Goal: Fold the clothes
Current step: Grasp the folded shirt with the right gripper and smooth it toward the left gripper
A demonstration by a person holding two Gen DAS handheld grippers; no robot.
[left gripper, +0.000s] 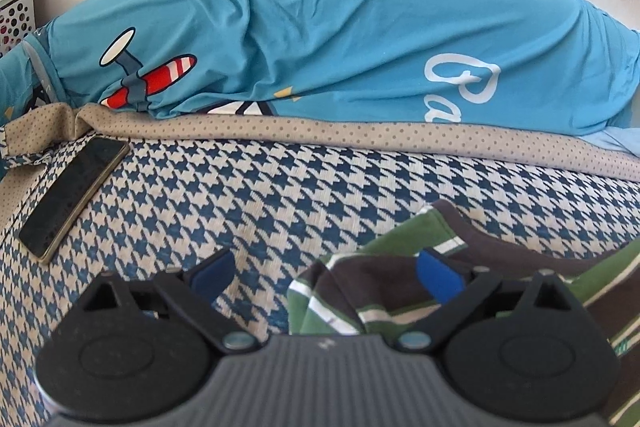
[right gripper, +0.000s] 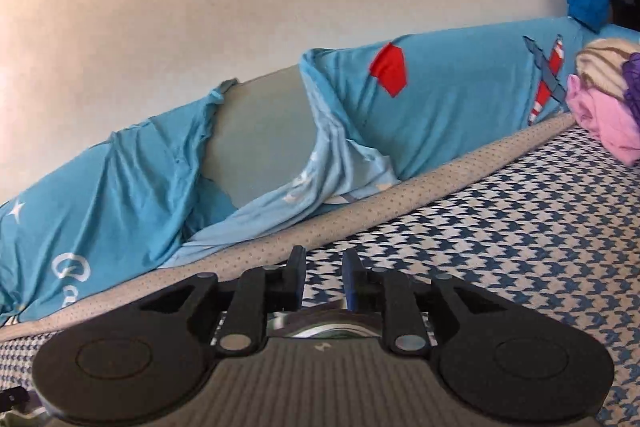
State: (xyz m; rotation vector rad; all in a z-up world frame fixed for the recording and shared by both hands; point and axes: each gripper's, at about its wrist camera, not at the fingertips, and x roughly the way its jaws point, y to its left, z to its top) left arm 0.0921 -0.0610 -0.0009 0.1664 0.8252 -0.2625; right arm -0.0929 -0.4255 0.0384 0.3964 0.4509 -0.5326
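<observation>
The striped garment point(left gripper: 460, 267) is soft, light and limp; take its edge just beyond the wide-spread, empty left gripper point(left gripper: 326, 273). The right gripper point(right gripper: 323, 281) stands narrow, holding nothing.

A crumpled knit garment with green, brown and white stripes point(left gripper: 400, 291) lies bunched on the bed before me, its folds loose and uneven. Off to my right a soft heap of pink, purple and cream-striped clothes point(right gripper: 604, 99) sits piled.

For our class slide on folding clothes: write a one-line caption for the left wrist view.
Open left gripper above a striped shirt on a houndstooth bed, phone alongside.
</observation>
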